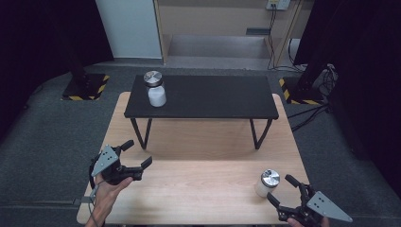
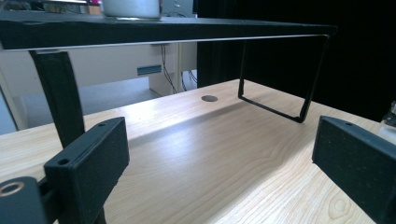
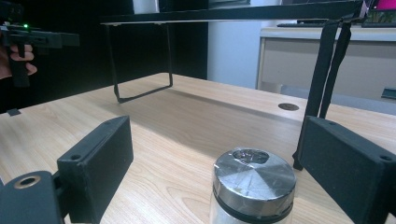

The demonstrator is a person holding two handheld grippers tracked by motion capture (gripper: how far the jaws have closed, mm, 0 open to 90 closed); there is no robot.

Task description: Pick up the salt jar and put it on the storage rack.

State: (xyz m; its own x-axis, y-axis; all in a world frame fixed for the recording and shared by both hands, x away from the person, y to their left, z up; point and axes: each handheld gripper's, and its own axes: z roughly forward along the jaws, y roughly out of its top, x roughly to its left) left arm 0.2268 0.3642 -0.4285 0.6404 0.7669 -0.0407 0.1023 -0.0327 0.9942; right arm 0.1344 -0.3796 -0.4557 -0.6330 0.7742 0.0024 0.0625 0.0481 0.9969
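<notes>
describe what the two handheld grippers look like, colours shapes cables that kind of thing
Both are black, each with two blocky jaws faced with flat, matte rectangular pads. The left gripper carries a grey three-cornered plate with small holes on top, and a thin cable trails down past the bare forearm. The right gripper has the same grey plate. Up close, each jaw shows a small screw hole near its top.

No readable text, label, brand or number is showing anywhere in these views. The only sign-like markings are yellow-and-black hazard stripes, which are edging the left base plate point(image 1: 85, 87) and the right base plate point(image 1: 302, 92) on the floor beyond the bench; they are carrying no words.
</notes>
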